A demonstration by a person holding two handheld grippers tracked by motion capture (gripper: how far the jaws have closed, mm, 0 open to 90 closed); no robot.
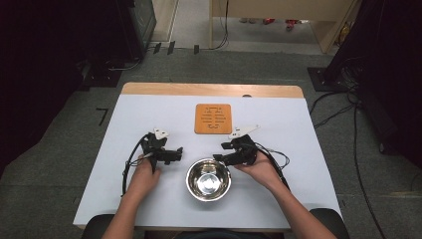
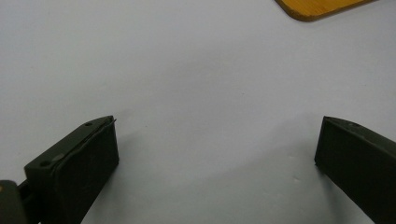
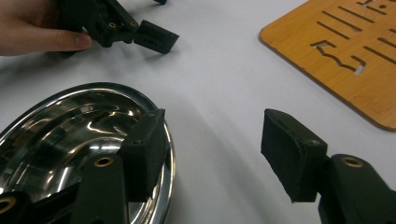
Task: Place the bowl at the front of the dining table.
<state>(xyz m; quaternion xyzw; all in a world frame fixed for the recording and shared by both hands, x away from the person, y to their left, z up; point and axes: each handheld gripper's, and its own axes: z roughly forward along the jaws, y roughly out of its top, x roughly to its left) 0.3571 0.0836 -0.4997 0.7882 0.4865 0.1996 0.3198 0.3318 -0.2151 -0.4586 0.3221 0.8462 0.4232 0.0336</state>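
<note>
our right gripper (image 3: 210,154), jaws spread, straddles the steel bowl (image 1: 208,179) rim; left gripper (image 1: 171,155) spread too. a shallow bite could let the slick rim slip.

A shiny silver steel bowl (image 1: 208,179) sits at lower centre on the white table (image 1: 278,149). Above it, an orange-brown bamboo trivet (image 1: 213,118) bears slotted cut-outs. Both grippers are black.
</note>
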